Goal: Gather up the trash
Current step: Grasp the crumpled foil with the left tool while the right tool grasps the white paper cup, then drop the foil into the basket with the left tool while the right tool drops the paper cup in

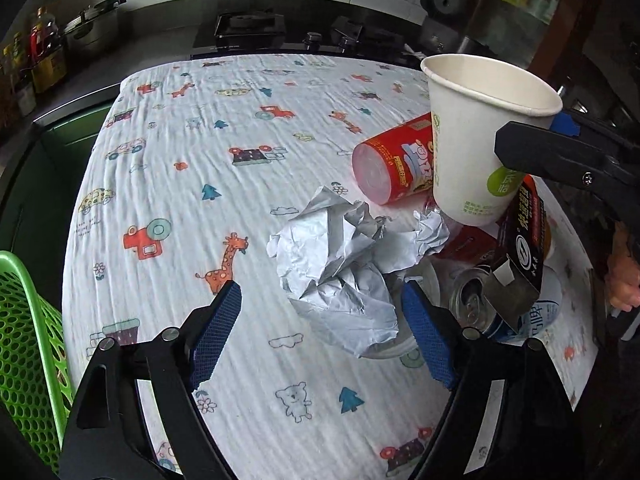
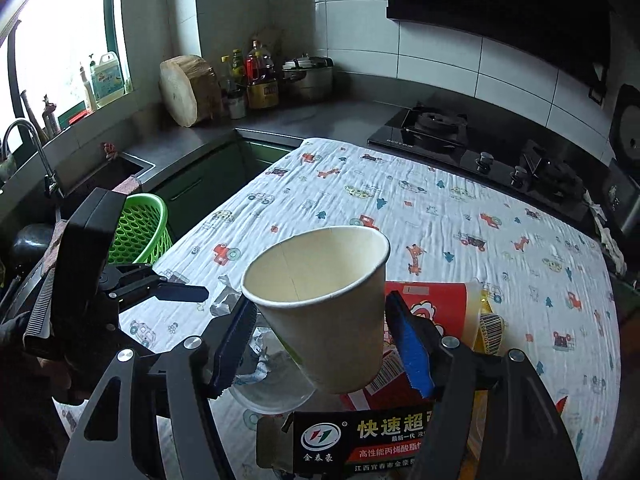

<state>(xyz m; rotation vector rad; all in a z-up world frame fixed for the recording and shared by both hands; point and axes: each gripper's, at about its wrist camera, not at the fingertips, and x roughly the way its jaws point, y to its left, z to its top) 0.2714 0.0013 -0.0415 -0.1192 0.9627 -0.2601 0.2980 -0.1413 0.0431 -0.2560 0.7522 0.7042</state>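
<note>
My right gripper (image 2: 320, 340) is shut on a white paper cup (image 2: 324, 300), tilted and lifted above the trash pile; the cup also shows in the left wrist view (image 1: 472, 140). My left gripper (image 1: 320, 332) is open, its blue pads on either side of a crumpled white paper (image 1: 340, 264) on the cloth. The pile holds a red can (image 1: 394, 164), a black carton (image 1: 520, 248) and a beer can (image 1: 480, 308). A green basket (image 2: 138, 228) stands at the table's left edge.
A patterned cloth (image 1: 240, 128) covers the table. A gas hob (image 2: 436, 128) lies behind it. A sink (image 2: 100, 176), bottles and a pot (image 2: 308, 76) stand along the counter. A clear plastic lid (image 2: 272, 392) lies under the cup.
</note>
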